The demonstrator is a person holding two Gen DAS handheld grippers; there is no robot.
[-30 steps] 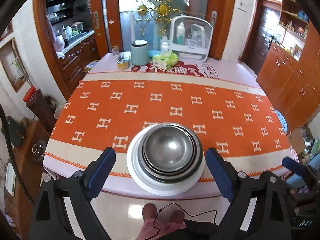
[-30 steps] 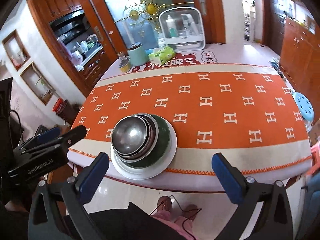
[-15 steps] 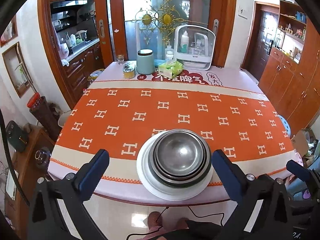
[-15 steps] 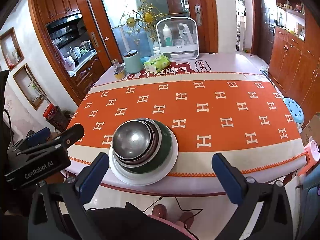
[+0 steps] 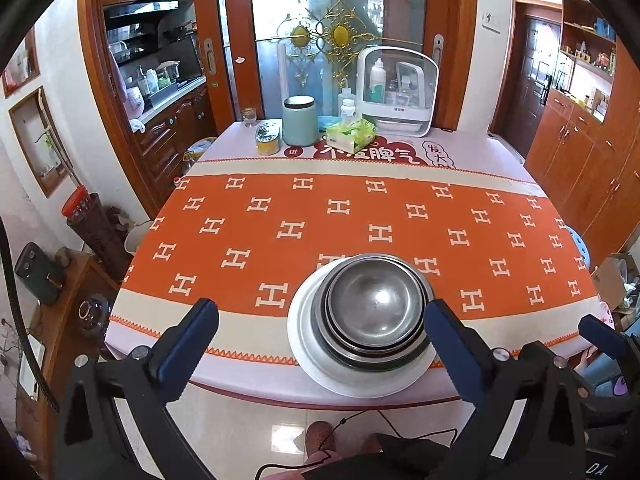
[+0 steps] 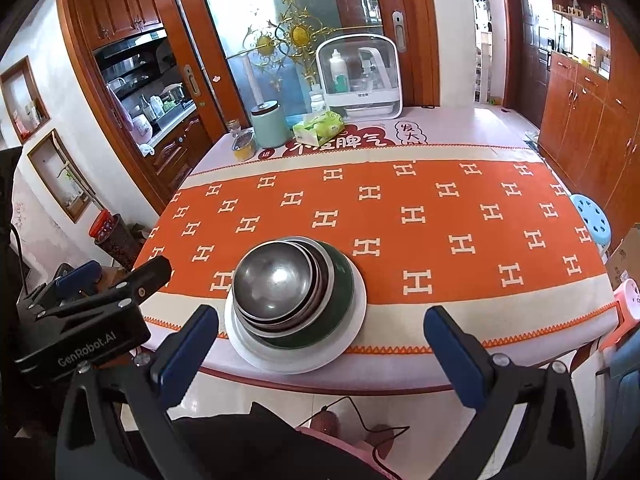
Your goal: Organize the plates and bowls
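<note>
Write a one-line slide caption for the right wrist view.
Open right gripper faces nested steel bowls stacked on a white plate at the table's near edge.

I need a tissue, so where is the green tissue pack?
In both views the green tissue pack lies at the table's far end, between the pale green canister and the white storage box.

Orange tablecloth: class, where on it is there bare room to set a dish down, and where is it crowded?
Bare: the orange tablecloth right of the stacked bowls and beyond them, up to the tissue pack. Crowded: the near edge, under the white plate, and the far end around the green canister.
</note>
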